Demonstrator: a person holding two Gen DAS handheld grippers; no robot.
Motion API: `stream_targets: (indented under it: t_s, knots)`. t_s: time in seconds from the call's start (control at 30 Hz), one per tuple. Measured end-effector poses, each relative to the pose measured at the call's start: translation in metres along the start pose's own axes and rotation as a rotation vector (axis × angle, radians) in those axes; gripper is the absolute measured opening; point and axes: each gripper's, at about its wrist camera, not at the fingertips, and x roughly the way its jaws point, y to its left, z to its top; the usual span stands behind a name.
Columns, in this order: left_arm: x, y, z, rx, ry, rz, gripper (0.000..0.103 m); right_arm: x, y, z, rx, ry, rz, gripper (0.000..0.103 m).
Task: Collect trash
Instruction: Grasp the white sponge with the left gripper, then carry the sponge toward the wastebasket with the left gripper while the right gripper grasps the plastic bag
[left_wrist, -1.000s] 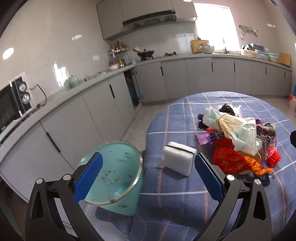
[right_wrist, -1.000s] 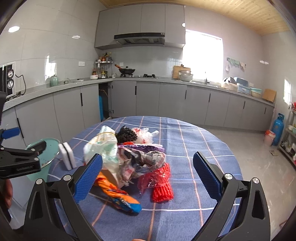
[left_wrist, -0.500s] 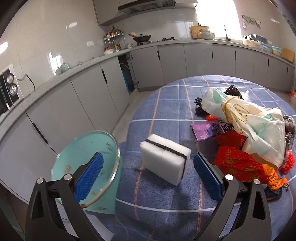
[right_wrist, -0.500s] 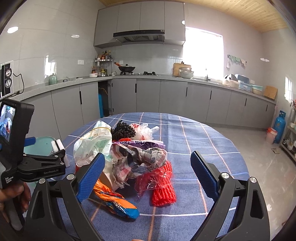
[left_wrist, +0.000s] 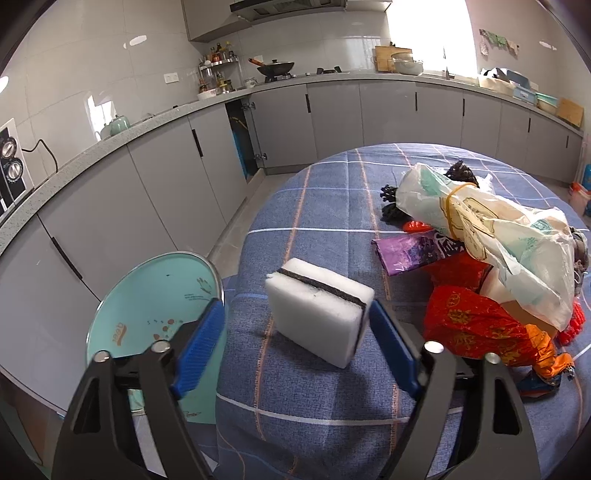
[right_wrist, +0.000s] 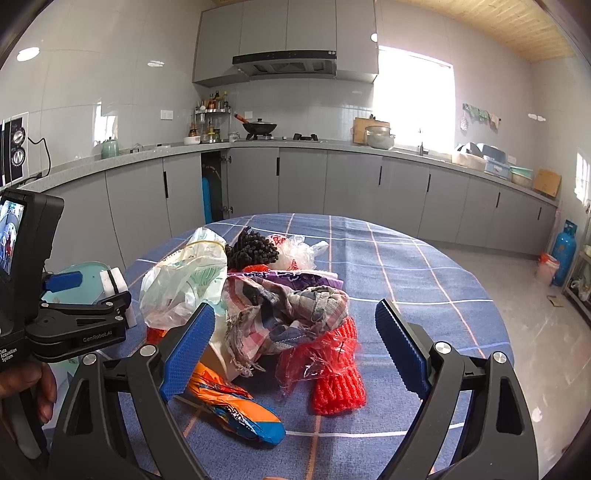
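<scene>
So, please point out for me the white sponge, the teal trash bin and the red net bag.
white sponge (left_wrist: 314, 317), left wrist view, on its broad white front face.
teal trash bin (left_wrist: 155, 295), left wrist view, on its inner wall.
red net bag (right_wrist: 338, 384), right wrist view, on its lower knitted part.

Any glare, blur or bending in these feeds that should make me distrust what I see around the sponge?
Left wrist view: the sponge is sharp and evenly lit, with a soft shadow on the tablecloth; the window is blown out. Right wrist view: the window glares white, and the counter bows from fisheye distortion. No motion blur in either.
</scene>
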Motion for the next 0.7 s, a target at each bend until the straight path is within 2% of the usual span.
stream_targets:
  t_s: [0.03, 0.1, 0.17, 0.2, 0.23, 0.5, 0.7]
  knots:
    - [0.000, 0.000, 0.000, -0.001, 0.000, -0.004, 0.074, 0.000, 0.000, 0.000, 0.000, 0.001, 0.001, 0.087]
    - [-0.001, 0.000, 0.000, 0.003, 0.000, -0.015, 0.062, 0.000, 0.000, 0.000, 0.002, 0.000, 0.000, 0.087]
    - [-0.003, -0.002, 0.000, 0.008, 0.001, -0.038, 0.055, 0.001, 0.001, 0.000, 0.003, 0.000, -0.001, 0.087]
    - [-0.004, -0.003, -0.001, 0.010, 0.000, -0.041, 0.045, 0.001, 0.001, 0.001, 0.002, 0.001, 0.000, 0.087]
    - [-0.005, -0.004, -0.001, 0.013, -0.001, -0.053, 0.040, 0.001, 0.001, 0.000, 0.001, 0.002, 0.001, 0.087]
    - [-0.012, -0.003, -0.004, 0.016, -0.008, -0.074, 0.032, 0.000, 0.000, 0.000, 0.000, 0.002, 0.001, 0.087]
    - [-0.032, 0.011, 0.001, 0.023, -0.054, -0.057, 0.032, -0.004, -0.001, 0.004, 0.006, -0.010, 0.010, 0.087]
